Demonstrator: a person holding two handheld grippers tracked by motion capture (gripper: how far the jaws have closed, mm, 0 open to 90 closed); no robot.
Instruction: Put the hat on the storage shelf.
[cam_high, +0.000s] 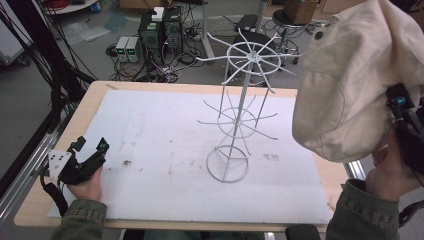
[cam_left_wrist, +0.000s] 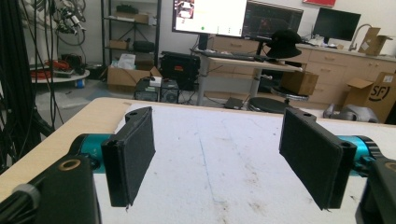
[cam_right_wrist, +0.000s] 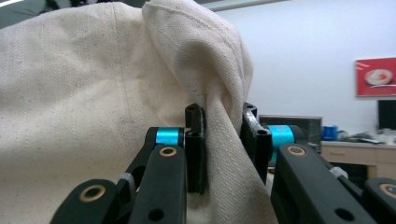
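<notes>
R gripper (cam_right_wrist: 223, 144) pinches fold of cream hat (cam_high: 345, 85), held up beside wire rack (cam_high: 242, 107). L gripper (cam_high: 91, 147) on table (cam_high: 165, 125), jaws wide apart, empty.

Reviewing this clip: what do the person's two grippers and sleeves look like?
Both grippers have black bodies, teal cylinders at the jaw bases and flat black pads. The left gripper carries a grey three-cornered plate with dark holes and a black cable. Brass-coloured rivets mark the right gripper linkages. Both sleeves are olive green.
</notes>
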